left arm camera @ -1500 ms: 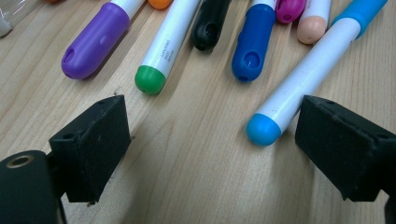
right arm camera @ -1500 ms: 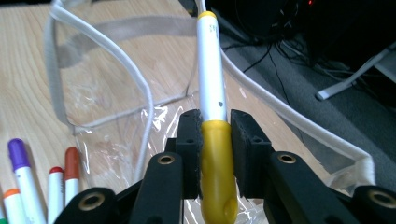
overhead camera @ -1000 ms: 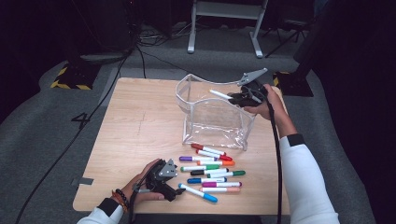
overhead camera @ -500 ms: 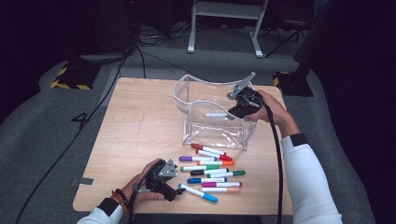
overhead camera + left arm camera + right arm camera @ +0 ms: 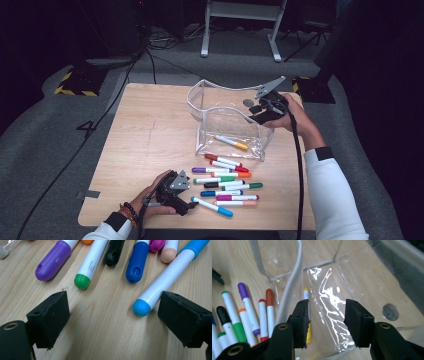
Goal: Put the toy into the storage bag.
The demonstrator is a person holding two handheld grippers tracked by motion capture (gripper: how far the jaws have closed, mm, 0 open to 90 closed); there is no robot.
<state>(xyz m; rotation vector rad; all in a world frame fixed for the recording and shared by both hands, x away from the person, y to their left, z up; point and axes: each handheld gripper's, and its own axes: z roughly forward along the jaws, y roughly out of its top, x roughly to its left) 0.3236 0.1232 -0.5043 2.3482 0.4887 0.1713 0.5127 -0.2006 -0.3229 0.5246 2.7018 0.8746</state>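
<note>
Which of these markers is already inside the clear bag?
The yellow-capped marker alone lies inside the clear bag; the other markers lie on the table in front of it.

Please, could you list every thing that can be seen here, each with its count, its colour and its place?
table: one, light wood, centre, on grey floor
pouch: one, clear plastic, standing open at the table's far right
yellow marker: one, white with yellow cap, lying inside the pouch
loose markers: about nine, mixed cap colours, on the table in front of the pouch
metal stand: one, grey, on the floor behind
hazard tape: black and yellow, floor at far left
left gripper: black, open, low at the light-blue marker's end
right gripper: black, over the pouch, jaws have just been opening, nothing between them
hands: two, white sleeves
</note>
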